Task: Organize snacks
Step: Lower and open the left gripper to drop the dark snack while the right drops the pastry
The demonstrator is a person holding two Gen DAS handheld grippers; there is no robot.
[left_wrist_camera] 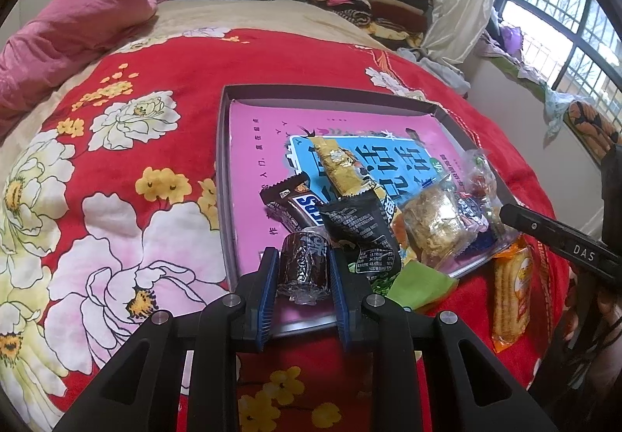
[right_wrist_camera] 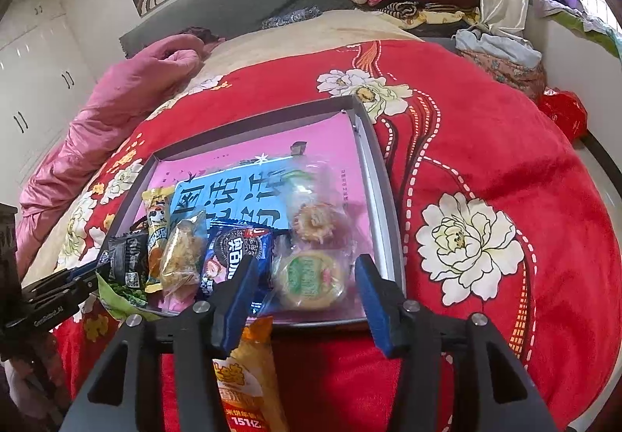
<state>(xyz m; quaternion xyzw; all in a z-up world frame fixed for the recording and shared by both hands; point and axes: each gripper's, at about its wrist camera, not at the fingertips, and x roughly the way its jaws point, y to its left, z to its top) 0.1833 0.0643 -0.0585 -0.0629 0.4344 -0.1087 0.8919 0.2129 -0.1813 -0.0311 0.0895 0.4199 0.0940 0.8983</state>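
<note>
The left gripper [left_wrist_camera: 303,276] clamped a brown cake roll [left_wrist_camera: 303,263] over the crowded tray [left_wrist_camera: 223,144], while the right gripper [right_wrist_camera: 307,290] stood open around a bagged pastry [right_wrist_camera: 309,280], an orange packet [right_wrist_camera: 248,373] lying underneath.

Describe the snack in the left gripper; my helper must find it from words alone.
On the red floral blanket lies a grey tray lined pink. At its near edge, the left gripper is shut on a small dark-brown roll in clear wrap, the only cylinder among flat packets.

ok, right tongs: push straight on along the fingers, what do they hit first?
Most likely the round green-labelled pastry in clear wrap, lying in the tray between the open right tongs. Depth is unclear.
</note>
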